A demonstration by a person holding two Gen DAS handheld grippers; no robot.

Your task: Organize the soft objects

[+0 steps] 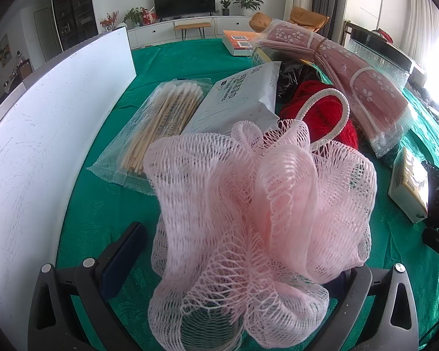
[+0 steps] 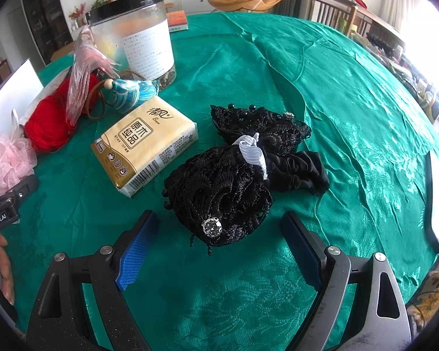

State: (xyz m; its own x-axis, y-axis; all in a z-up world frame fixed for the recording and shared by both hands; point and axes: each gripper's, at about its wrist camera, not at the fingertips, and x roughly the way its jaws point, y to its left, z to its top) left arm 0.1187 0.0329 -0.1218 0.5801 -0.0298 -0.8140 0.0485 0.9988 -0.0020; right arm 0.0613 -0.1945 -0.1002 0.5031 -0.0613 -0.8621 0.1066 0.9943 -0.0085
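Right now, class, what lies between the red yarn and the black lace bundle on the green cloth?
In the right wrist view, a yellow tissue pack lies between the red yarn and the black lace bundle, flat on the green cloth.

pink loofah (image 1: 257,222) hides the left gripper's (image 1: 237,266) right finger.

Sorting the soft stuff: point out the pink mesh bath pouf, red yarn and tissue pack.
pink mesh bath pouf (image 1: 248,219), left wrist view, central folds.
red yarn (image 2: 48,125), right wrist view, skein's middle.
tissue pack (image 2: 145,143), right wrist view, top face.

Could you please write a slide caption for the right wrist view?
Open right gripper faces a black lace bundle on the green tablecloth.
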